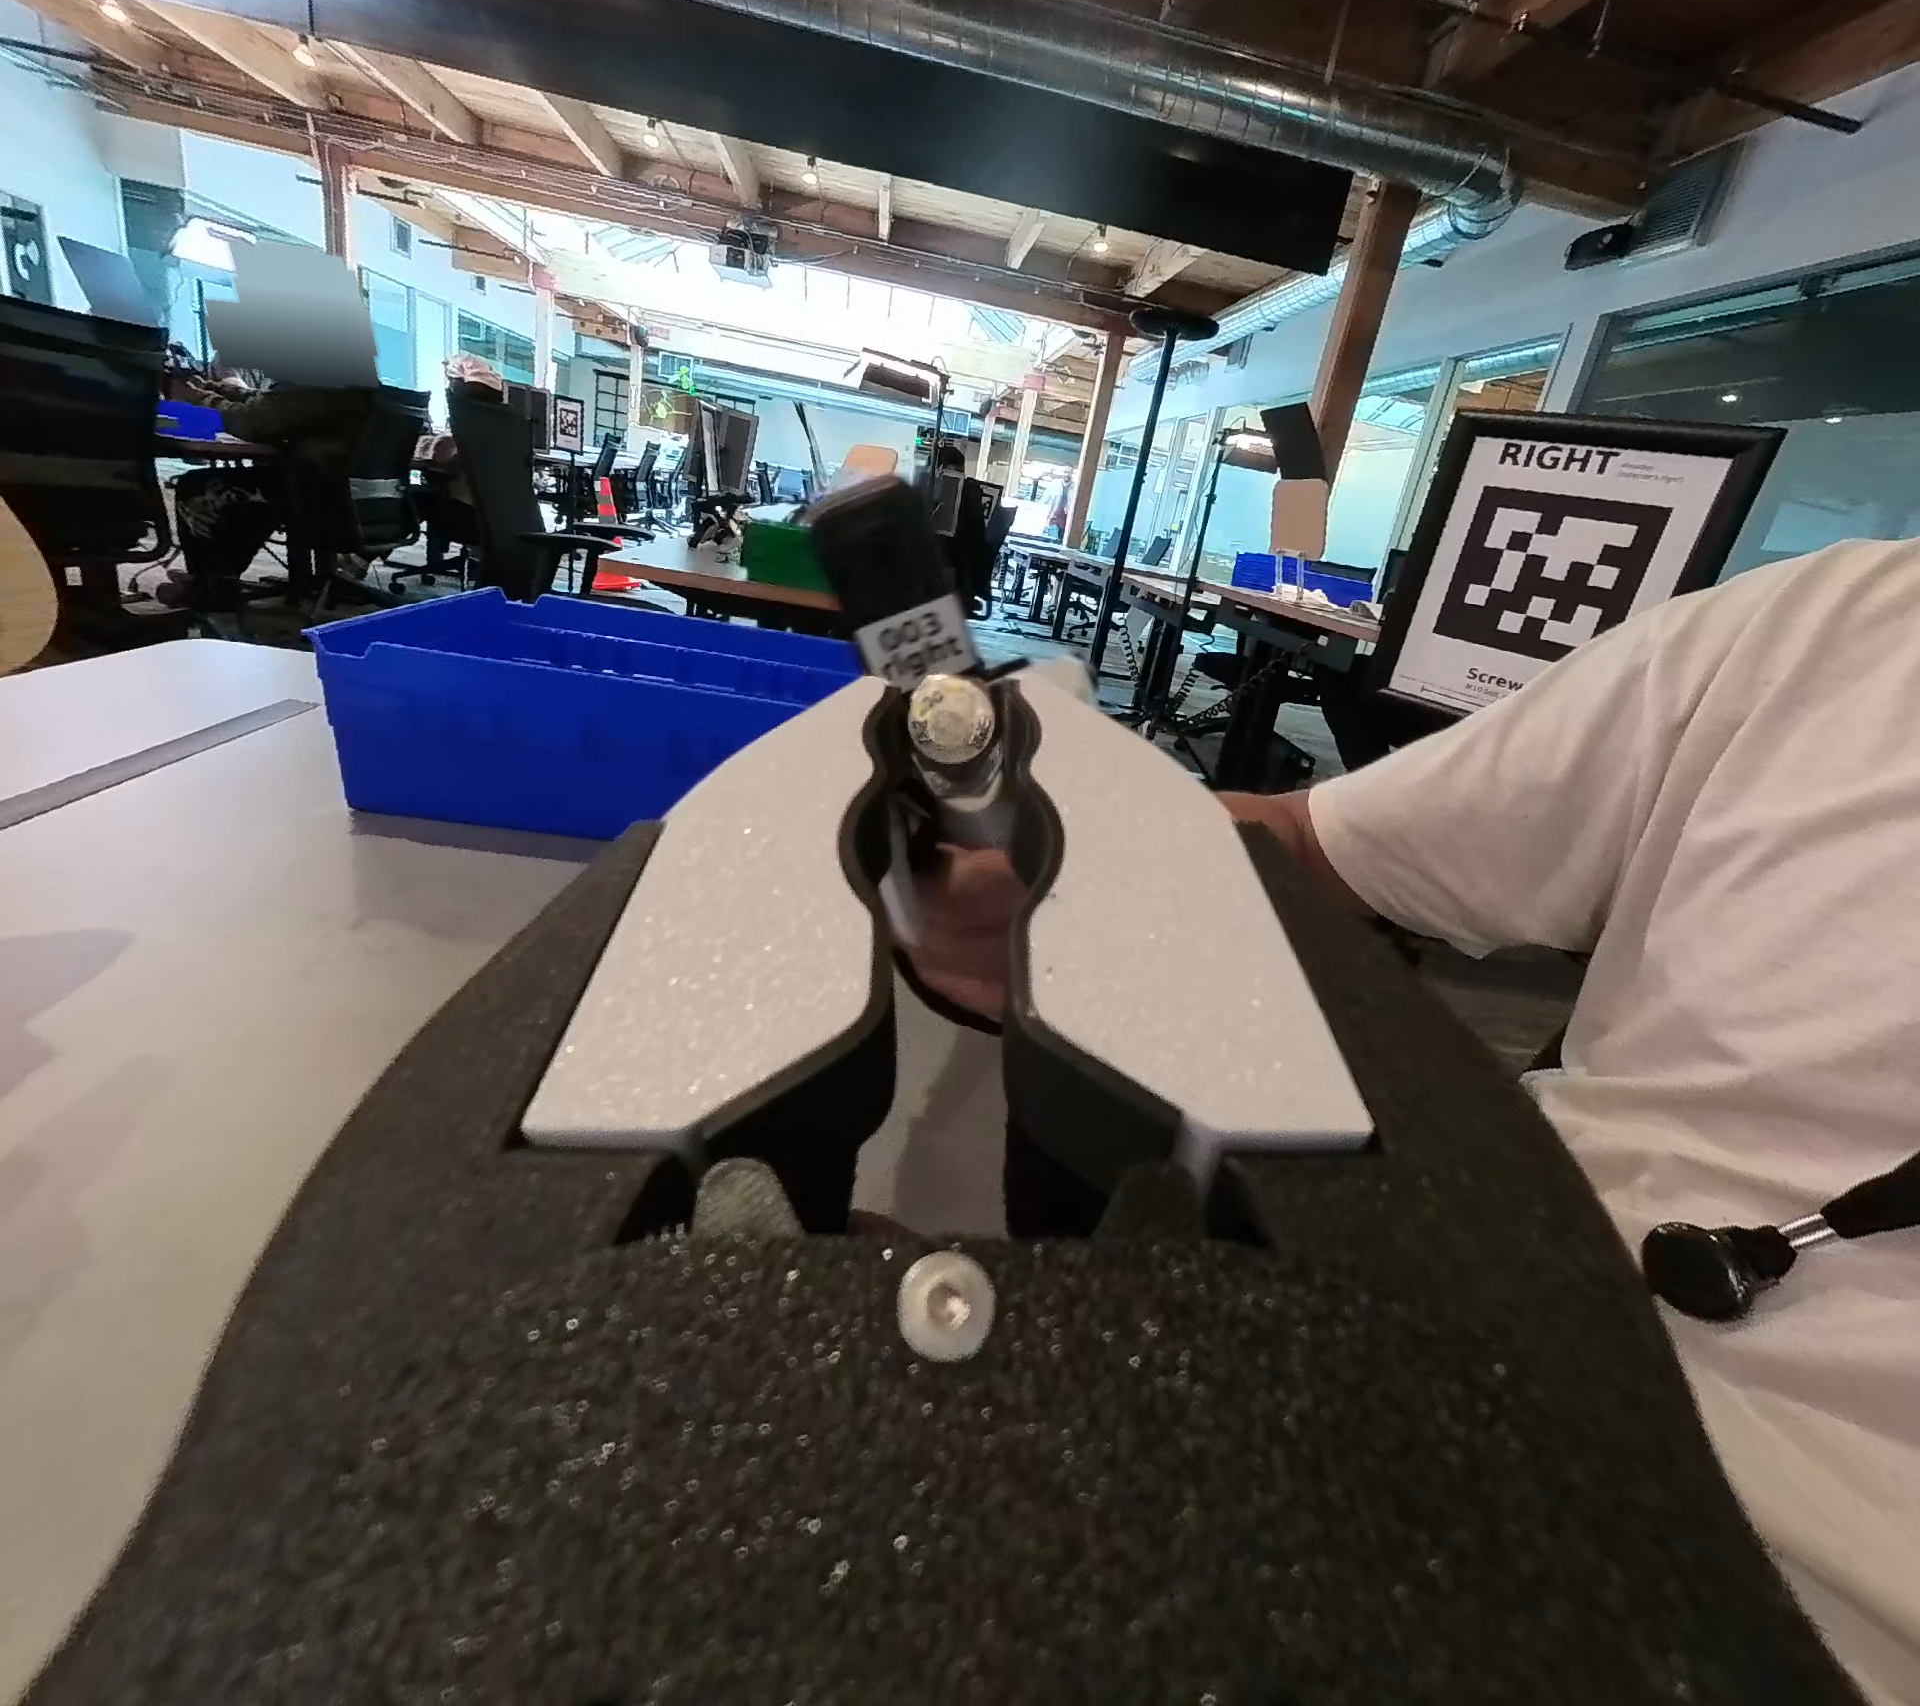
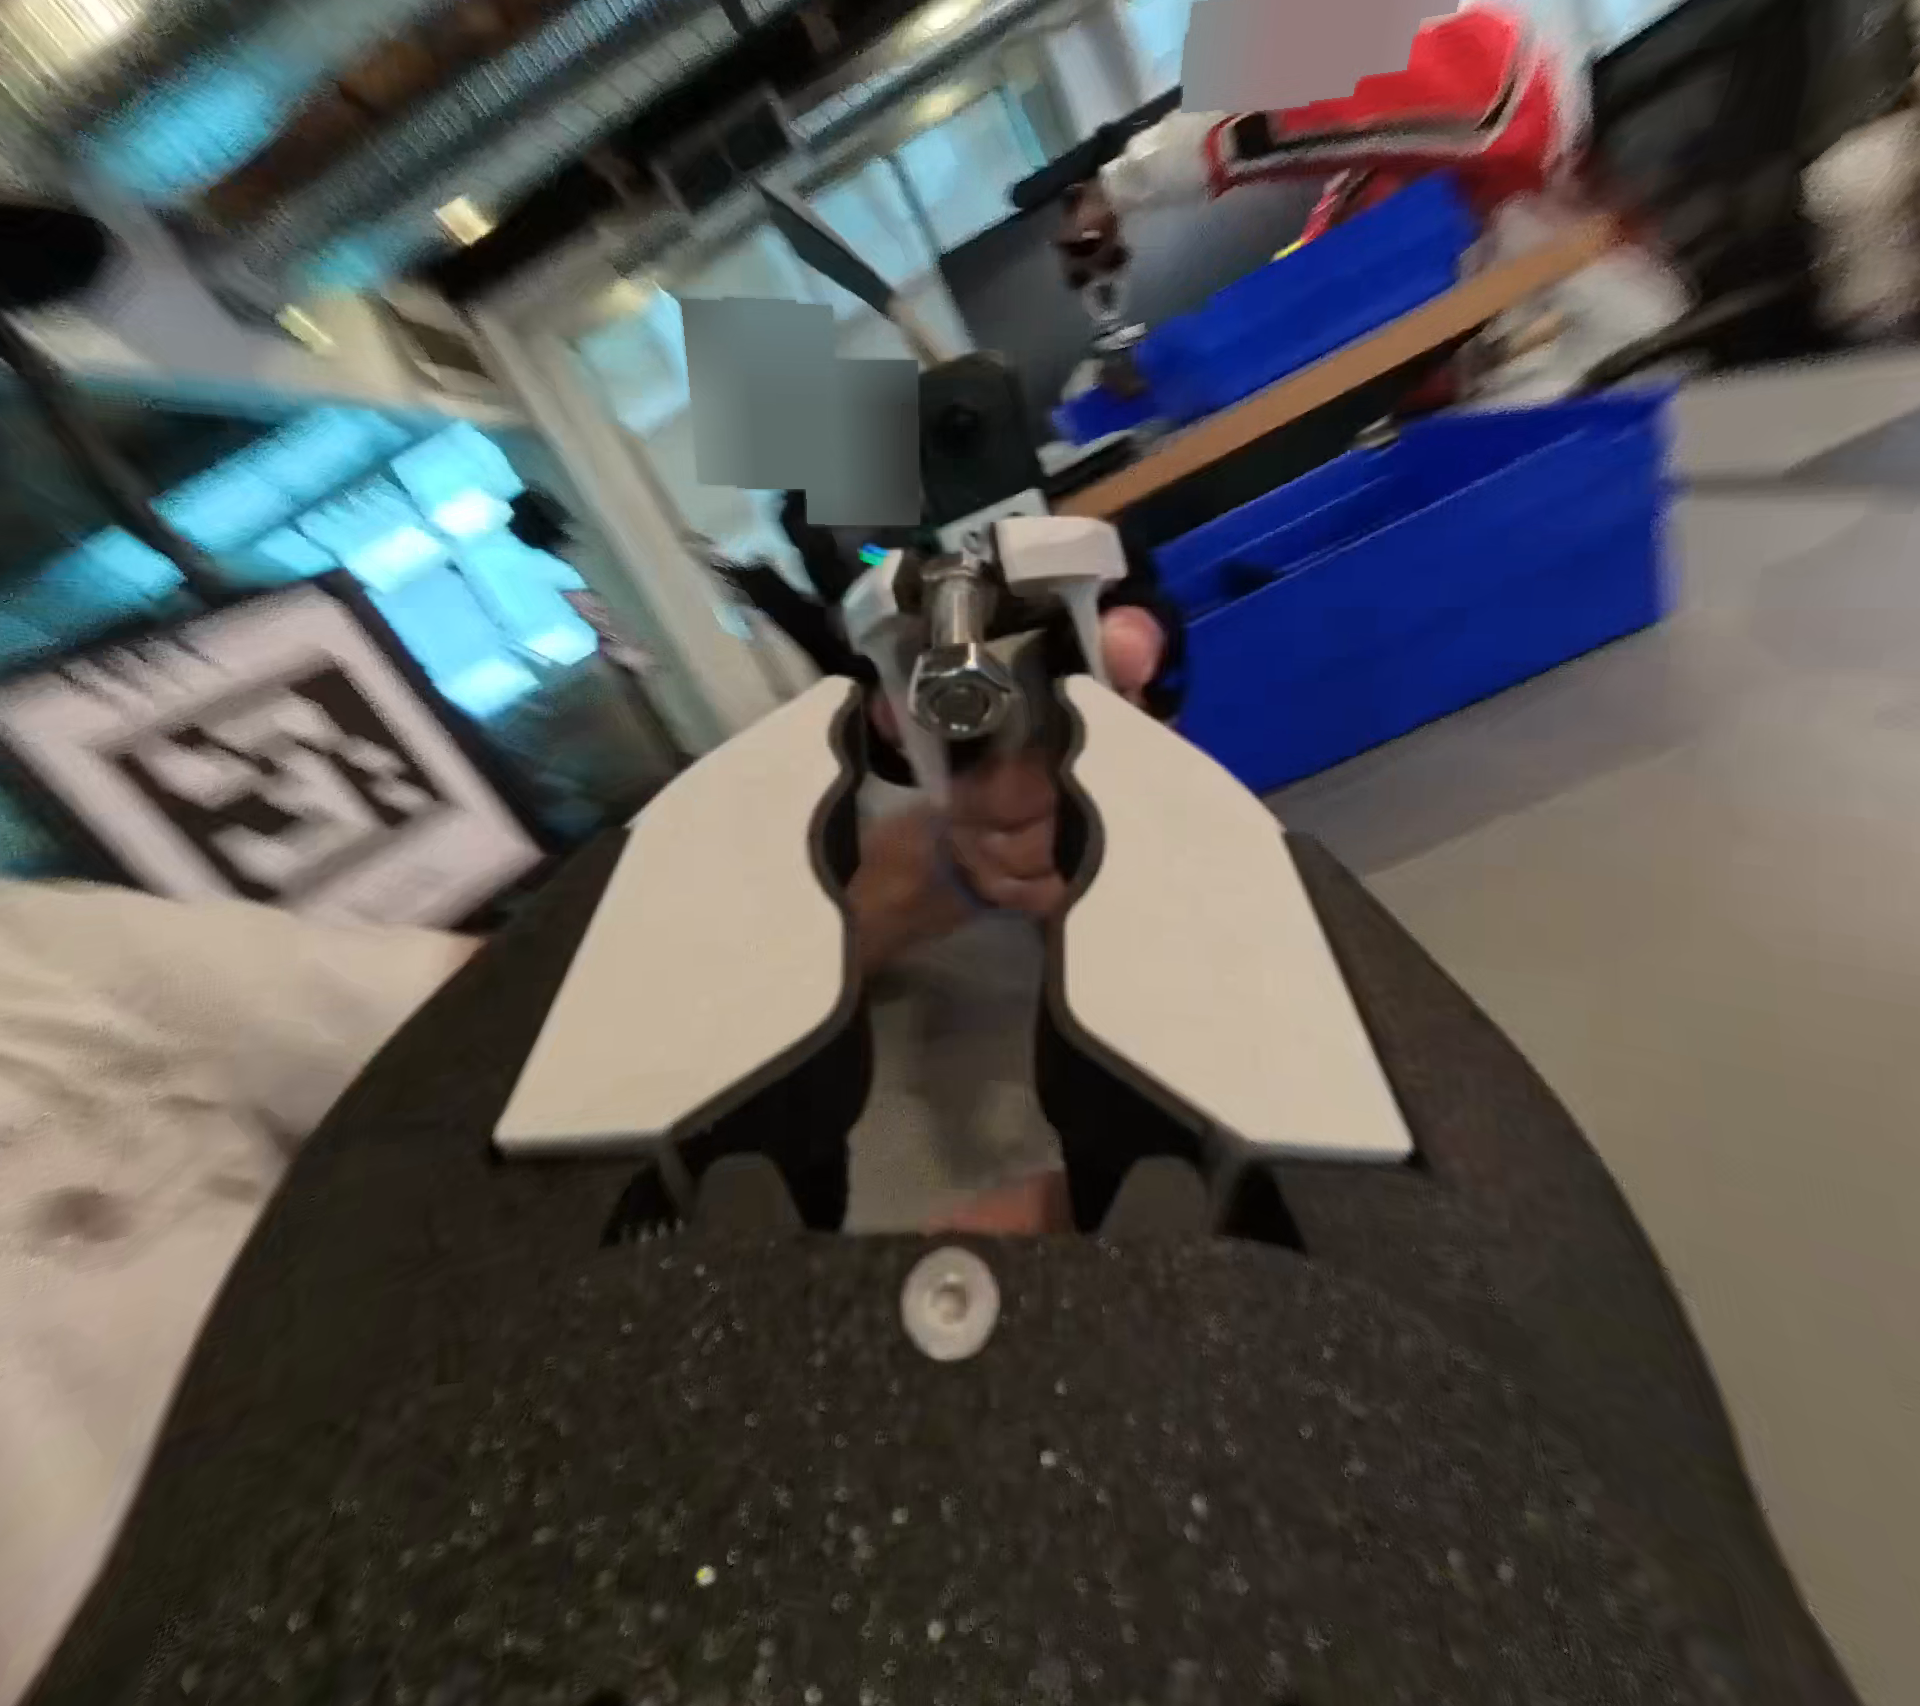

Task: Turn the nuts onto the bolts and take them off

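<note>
Nut (image 2: 958, 700) perhaps at bolt (image 2: 951, 607) end

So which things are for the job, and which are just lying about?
For the job: silver metal bolt, silver hexagonal nut on it, left gripper, right gripper.
Lying about: blue plastic bin, framed black-and-white marker sign, grey table.

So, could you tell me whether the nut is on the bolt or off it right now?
On. In the right wrist view the hex nut sits threaded on the near end of the bolt; the bolt's end shows through its centre.
</note>
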